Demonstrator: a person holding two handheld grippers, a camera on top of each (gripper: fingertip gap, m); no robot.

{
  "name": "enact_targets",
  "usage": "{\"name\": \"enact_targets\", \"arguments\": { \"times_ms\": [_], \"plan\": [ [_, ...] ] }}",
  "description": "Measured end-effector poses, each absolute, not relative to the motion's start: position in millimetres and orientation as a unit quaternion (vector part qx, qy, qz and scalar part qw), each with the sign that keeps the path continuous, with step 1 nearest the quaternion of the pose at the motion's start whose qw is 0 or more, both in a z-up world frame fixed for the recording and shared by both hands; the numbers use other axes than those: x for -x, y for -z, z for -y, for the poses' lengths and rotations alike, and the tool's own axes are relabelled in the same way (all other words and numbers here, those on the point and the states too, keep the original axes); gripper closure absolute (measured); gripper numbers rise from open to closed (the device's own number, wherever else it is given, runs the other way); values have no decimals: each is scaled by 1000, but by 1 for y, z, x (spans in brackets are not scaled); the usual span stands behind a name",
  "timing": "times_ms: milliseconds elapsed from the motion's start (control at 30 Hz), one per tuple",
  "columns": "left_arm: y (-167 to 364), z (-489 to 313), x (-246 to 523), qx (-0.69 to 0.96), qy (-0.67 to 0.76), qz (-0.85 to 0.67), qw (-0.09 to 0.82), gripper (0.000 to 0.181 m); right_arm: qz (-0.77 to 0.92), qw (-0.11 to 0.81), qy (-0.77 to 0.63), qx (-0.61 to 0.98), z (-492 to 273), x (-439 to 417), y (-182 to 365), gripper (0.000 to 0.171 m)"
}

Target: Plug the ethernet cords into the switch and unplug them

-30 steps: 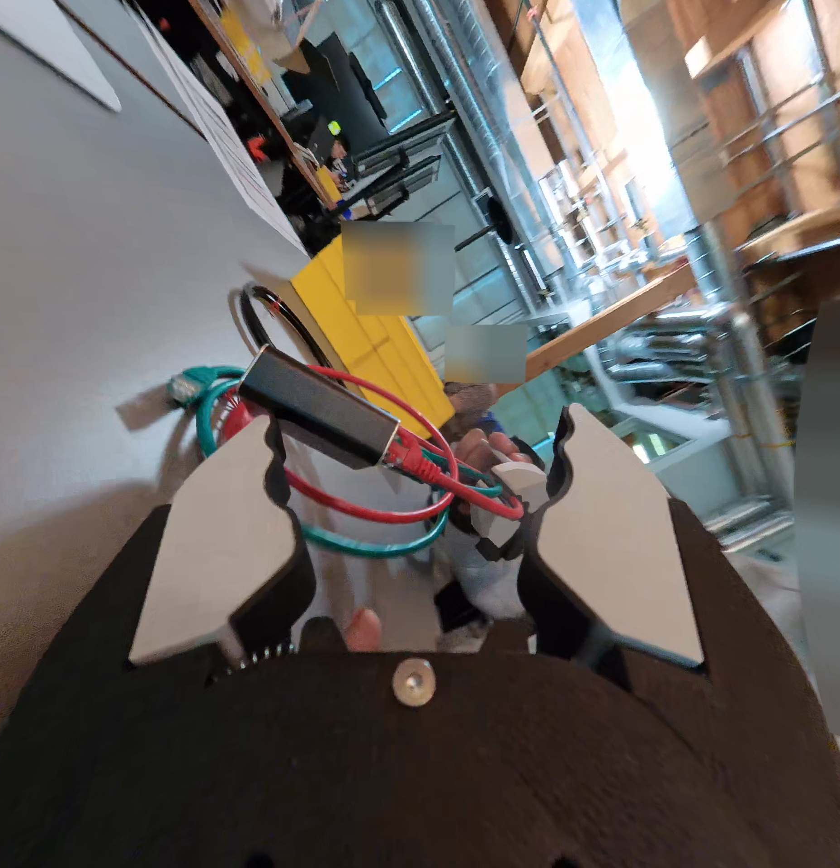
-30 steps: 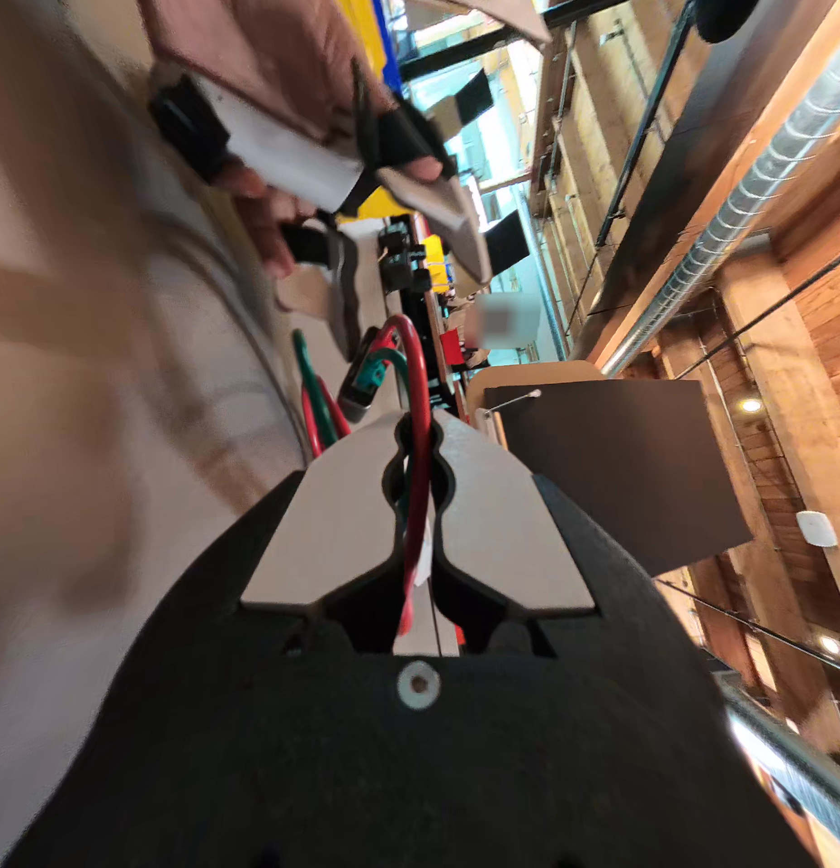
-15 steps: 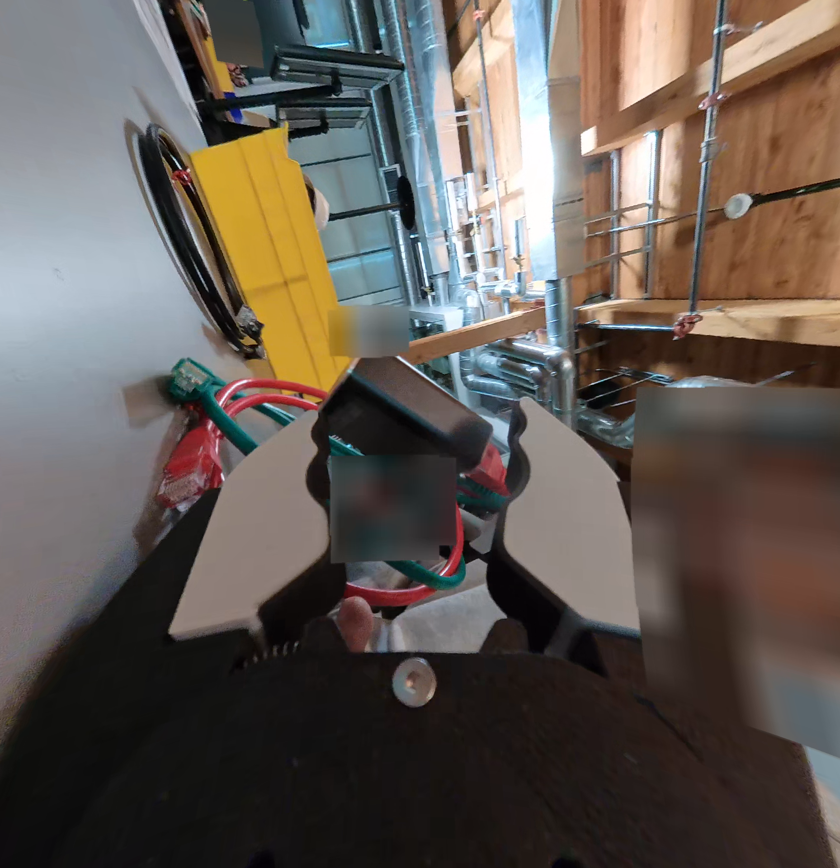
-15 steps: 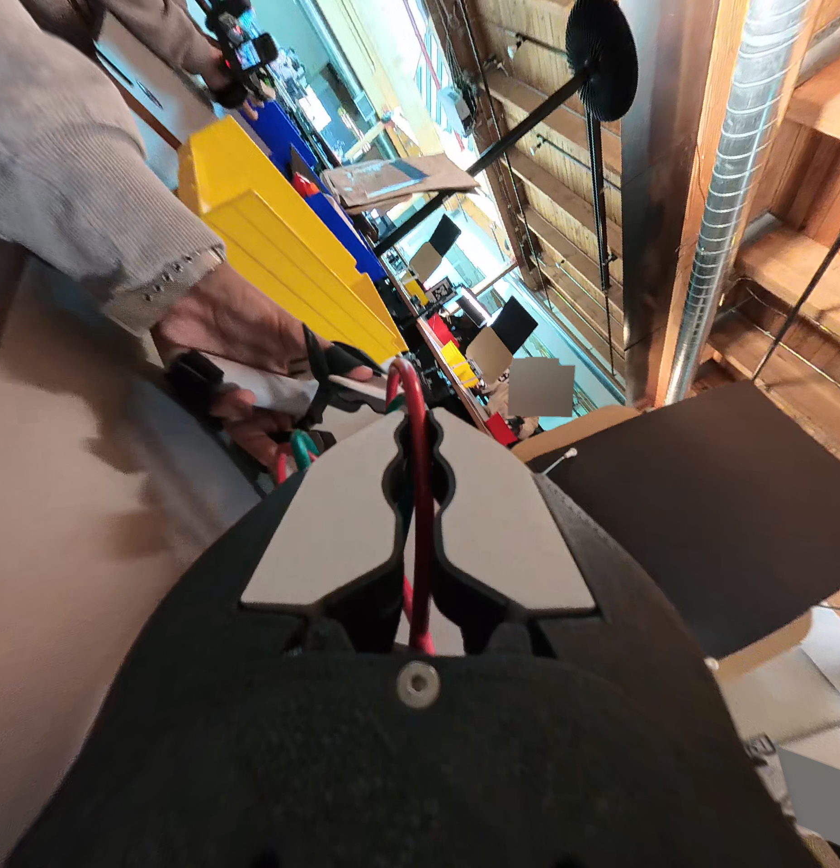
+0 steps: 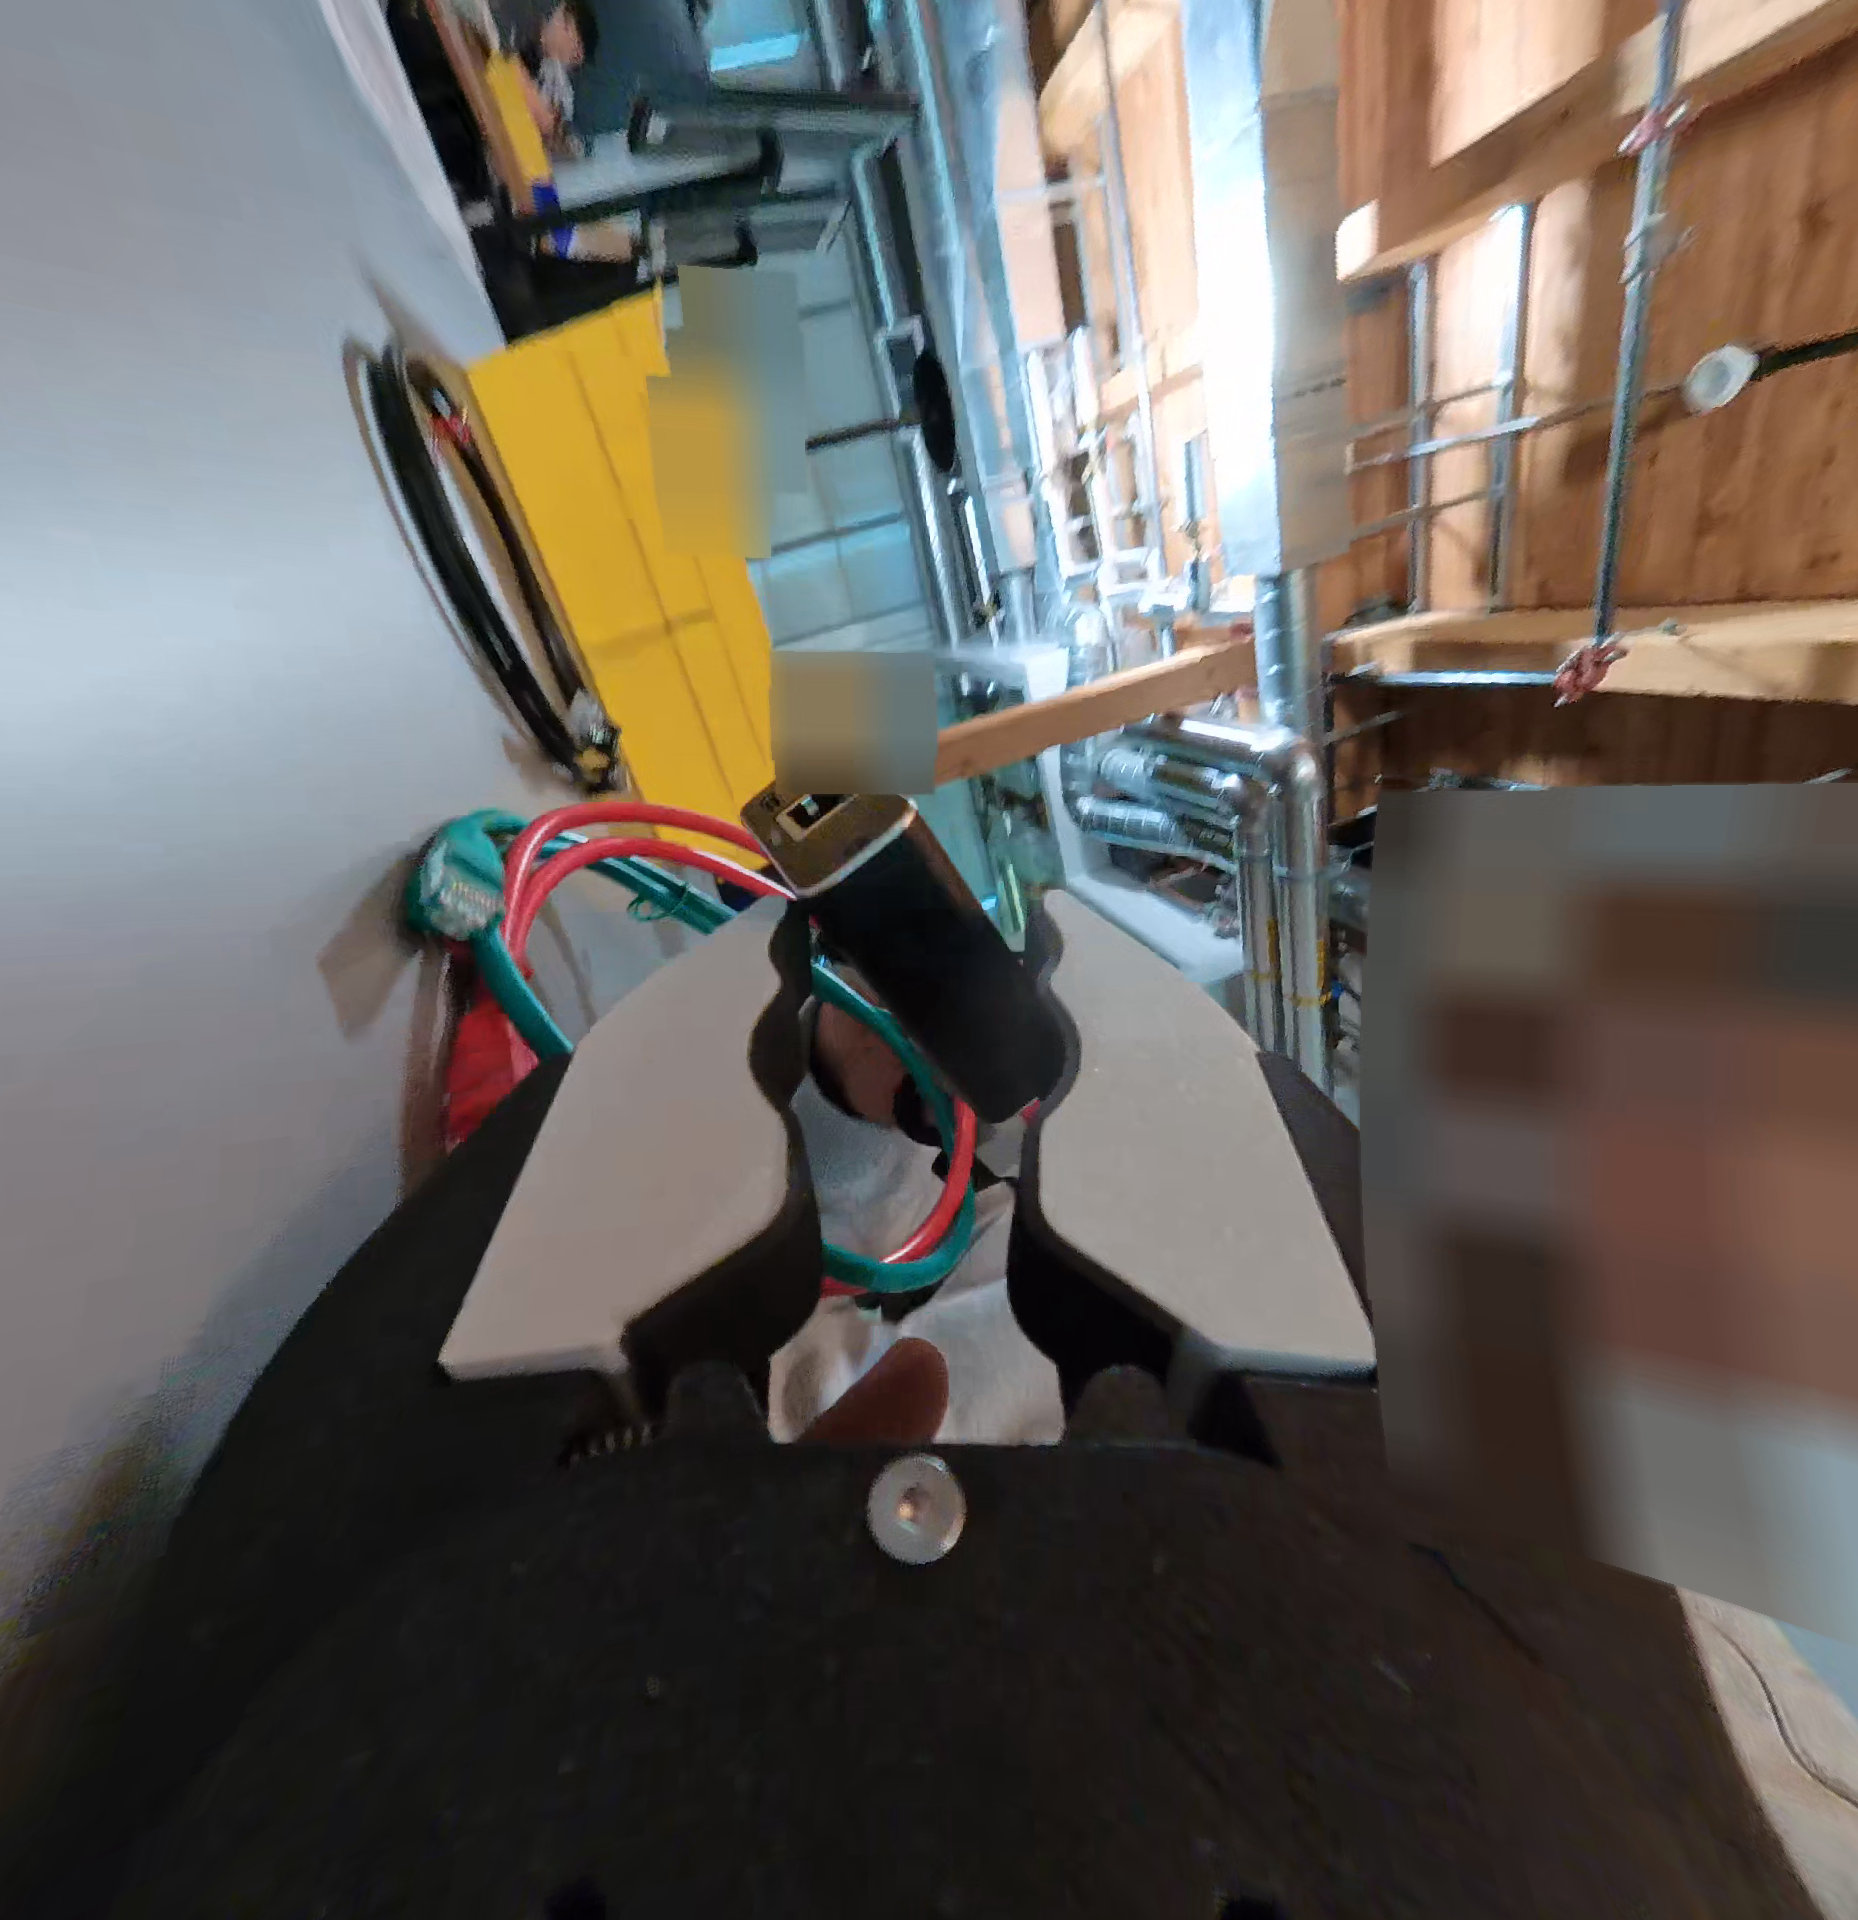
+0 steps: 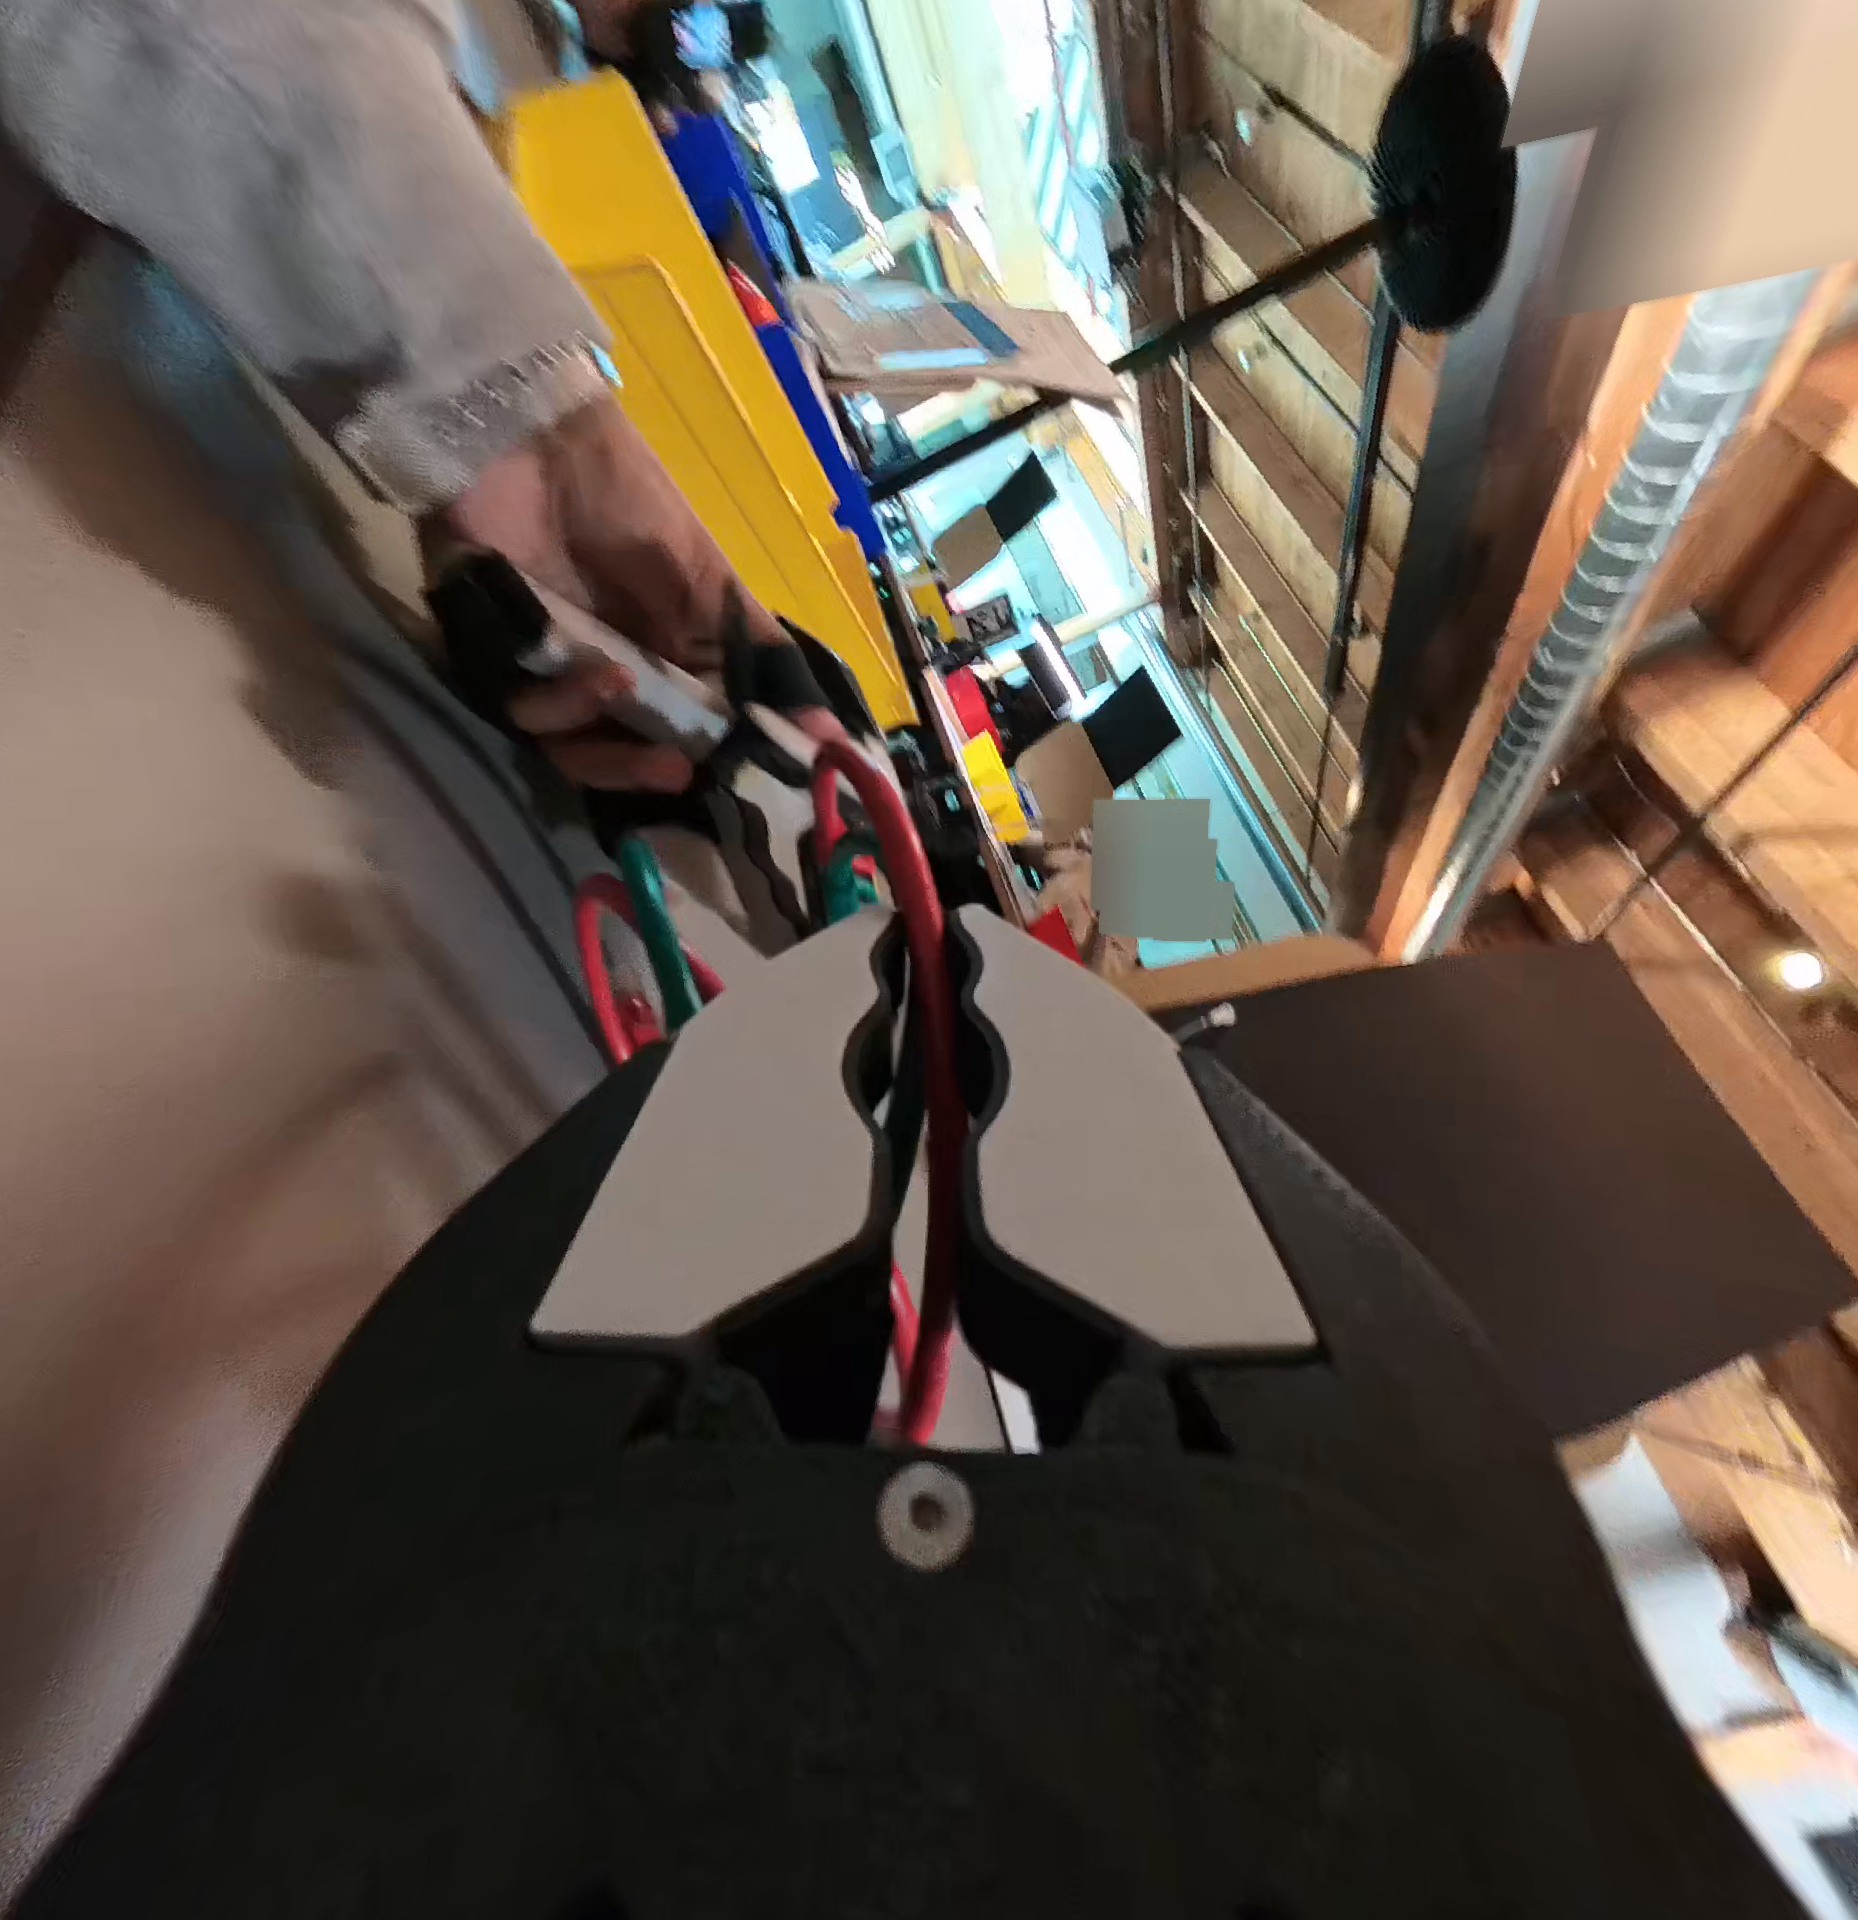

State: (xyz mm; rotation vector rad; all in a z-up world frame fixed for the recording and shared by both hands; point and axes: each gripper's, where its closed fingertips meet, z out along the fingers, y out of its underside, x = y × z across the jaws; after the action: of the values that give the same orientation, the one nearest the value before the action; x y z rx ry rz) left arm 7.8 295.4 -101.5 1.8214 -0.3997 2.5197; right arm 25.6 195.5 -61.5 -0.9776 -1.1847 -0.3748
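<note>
Now, in the left wrist view, the left gripper (image 5: 909, 1039) has its pale grey jaws drawn in around the dark, rounded-edge metal switch box (image 5: 909, 956), which sits tilted between the tips with its open port end up and away from the camera. Half a second ago the box lay squarer across the gap behind a mosaic patch; a second ago the jaws stood wide and the box rested free on the grey table (image 5: 177, 623). So the switch has been taken up, which should steady it for work on the plugs. The red ethernet cord (image 5: 634, 831) and the green ethernet cord (image 5: 904, 1262) loop beneath and beside the box; a green plug (image 5: 452, 883) and a red plug (image 5: 483, 1049) lie loose against the table, much where they were earlier. Which cords sit in the hidden lower end I cannot tell. A yellow plastic bin (image 5: 634, 582) and a black cable coil (image 5: 468, 540) stand behind.

In the right wrist view, the right gripper (image 6: 925, 940) is pressed nearly together, pinching the red cord as it was in both earlier frames, with a darker cord alongside. Farther off, the person's hand (image 6: 592, 582) in a grey knit sleeve (image 6: 281, 208) grips the other tool. It is lower and nearer than before, and the picture is more blurred, suggesting motion.
</note>
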Motion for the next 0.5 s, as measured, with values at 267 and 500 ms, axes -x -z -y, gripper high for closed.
{"name": "enact_targets", "arguments": {
  "times_ms": [267,500],
  "plan": [
    [87,-305,-4,-571,-806,134,-83,154,333,640,28,692,-259,-107,97,150],
    [87,-314,-6,-591,-784,107,-155,154,266,606,-78,745,-265,-108,112,131]
  ]
}}
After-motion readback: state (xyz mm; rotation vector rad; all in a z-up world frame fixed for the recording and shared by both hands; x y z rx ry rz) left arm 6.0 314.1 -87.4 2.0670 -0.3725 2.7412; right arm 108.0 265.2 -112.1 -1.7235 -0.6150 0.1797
